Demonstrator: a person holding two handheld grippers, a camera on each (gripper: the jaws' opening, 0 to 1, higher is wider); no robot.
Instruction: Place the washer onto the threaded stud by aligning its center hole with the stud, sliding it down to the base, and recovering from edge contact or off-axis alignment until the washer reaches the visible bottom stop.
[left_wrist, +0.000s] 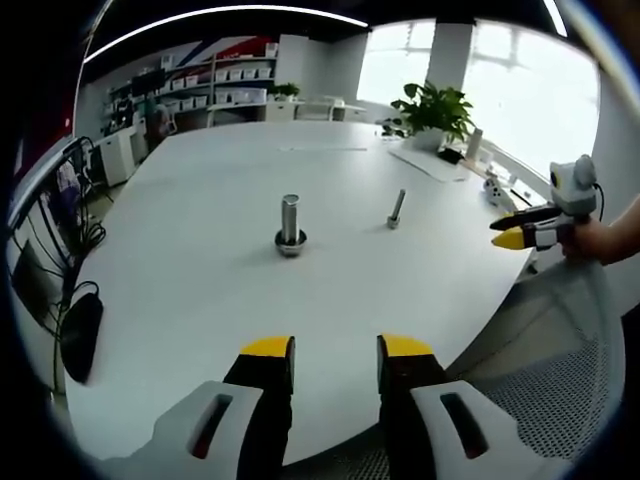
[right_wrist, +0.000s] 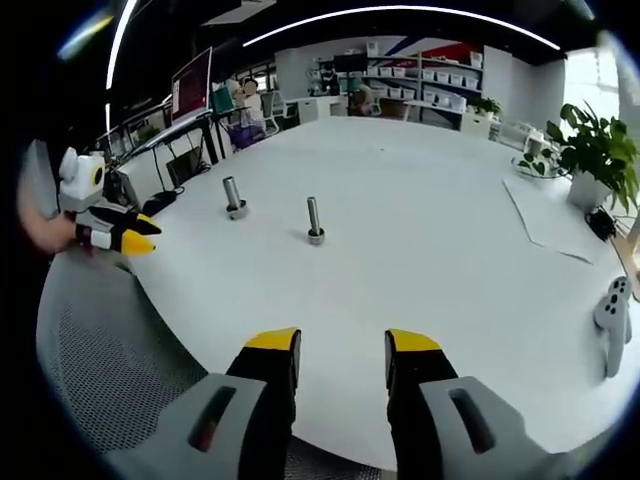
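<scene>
Two upright metal studs stand on the white table (left_wrist: 200, 330). The thick stud (left_wrist: 290, 220) has a wider metal ring (left_wrist: 291, 243) around its foot; I cannot tell whether that is a washer or its base. The thin threaded stud (left_wrist: 397, 207) stands to its right. In the right gripper view the thick stud (right_wrist: 233, 196) is left of the thin stud (right_wrist: 314, 219). My left gripper (left_wrist: 336, 350) is open and holds nothing, well short of the studs. My right gripper (right_wrist: 342, 345) is open and bare too, also seen off the table's edge (left_wrist: 518, 230). The left gripper (right_wrist: 128, 235) shows at the left, held by a hand.
A mesh chair back (right_wrist: 110, 350) lies below the table's near edge. A white controller (right_wrist: 610, 315) rests at the right, and papers (right_wrist: 545, 220) and a potted plant (right_wrist: 595, 150) sit beyond it. Shelves and desks line the far wall.
</scene>
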